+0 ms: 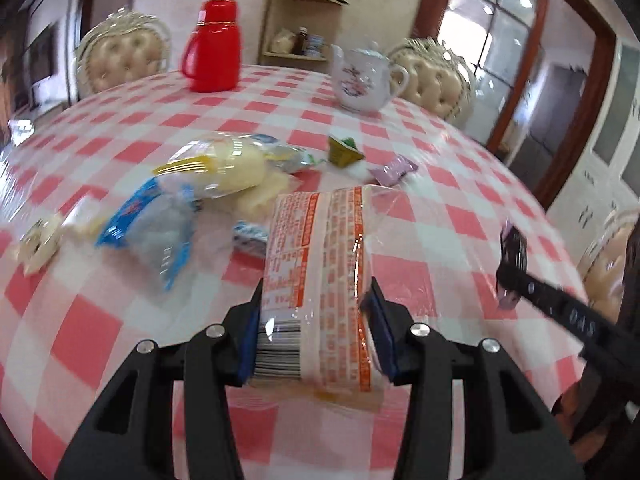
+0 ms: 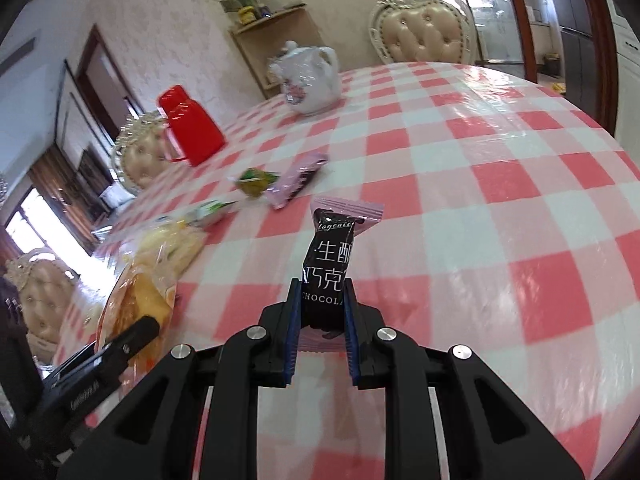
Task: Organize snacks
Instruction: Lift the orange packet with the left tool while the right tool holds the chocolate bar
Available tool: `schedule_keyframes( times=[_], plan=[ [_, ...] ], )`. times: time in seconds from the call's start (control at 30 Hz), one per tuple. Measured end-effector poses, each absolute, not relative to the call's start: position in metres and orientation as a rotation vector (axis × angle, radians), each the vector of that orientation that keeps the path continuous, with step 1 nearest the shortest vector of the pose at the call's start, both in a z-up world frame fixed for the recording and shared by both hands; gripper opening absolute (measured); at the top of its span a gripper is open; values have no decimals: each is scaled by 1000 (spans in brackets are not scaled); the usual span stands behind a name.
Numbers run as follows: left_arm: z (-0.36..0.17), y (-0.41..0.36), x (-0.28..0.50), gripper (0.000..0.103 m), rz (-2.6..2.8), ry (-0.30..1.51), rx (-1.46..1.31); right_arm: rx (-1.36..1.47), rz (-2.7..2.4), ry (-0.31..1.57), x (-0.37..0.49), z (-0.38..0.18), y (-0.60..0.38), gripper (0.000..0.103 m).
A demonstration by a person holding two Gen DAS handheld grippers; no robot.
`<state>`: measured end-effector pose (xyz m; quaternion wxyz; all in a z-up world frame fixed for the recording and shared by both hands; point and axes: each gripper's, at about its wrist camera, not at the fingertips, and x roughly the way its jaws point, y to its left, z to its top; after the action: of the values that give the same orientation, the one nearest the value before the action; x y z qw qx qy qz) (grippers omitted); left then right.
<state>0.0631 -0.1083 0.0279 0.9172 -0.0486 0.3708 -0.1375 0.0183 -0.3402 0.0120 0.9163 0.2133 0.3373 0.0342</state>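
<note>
My left gripper (image 1: 316,304) is shut on an orange-printed snack pack (image 1: 320,280), held above the checked table (image 1: 440,240). My right gripper (image 2: 322,300) is shut on a black and pink chocolate packet (image 2: 330,264); it also shows at the right of the left wrist view (image 1: 512,256). Loose snacks lie ahead: a yellow bread bag (image 1: 224,164), a blue wrapper (image 1: 156,232), a green-yellow jelly cup (image 1: 342,152) and a pink packet (image 1: 394,170). In the right wrist view the jelly cup (image 2: 254,182) and pink packet (image 2: 298,182) lie left of centre, and the orange pack (image 2: 136,304) sits in the left gripper's fingers (image 2: 136,334).
A red thermos (image 1: 214,46) and a white floral teapot (image 1: 362,80) stand at the table's far side. Padded chairs (image 1: 122,54) ring the table. A small white round item (image 1: 38,246) lies at the left edge.
</note>
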Motion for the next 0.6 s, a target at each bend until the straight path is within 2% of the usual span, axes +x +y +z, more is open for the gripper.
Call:
schedule_keyframes(
  times=[0.6],
  plan=[
    [39,-64,-12,47,-196,695,-182,362,201,709,-66,22,-263,20]
  ],
)
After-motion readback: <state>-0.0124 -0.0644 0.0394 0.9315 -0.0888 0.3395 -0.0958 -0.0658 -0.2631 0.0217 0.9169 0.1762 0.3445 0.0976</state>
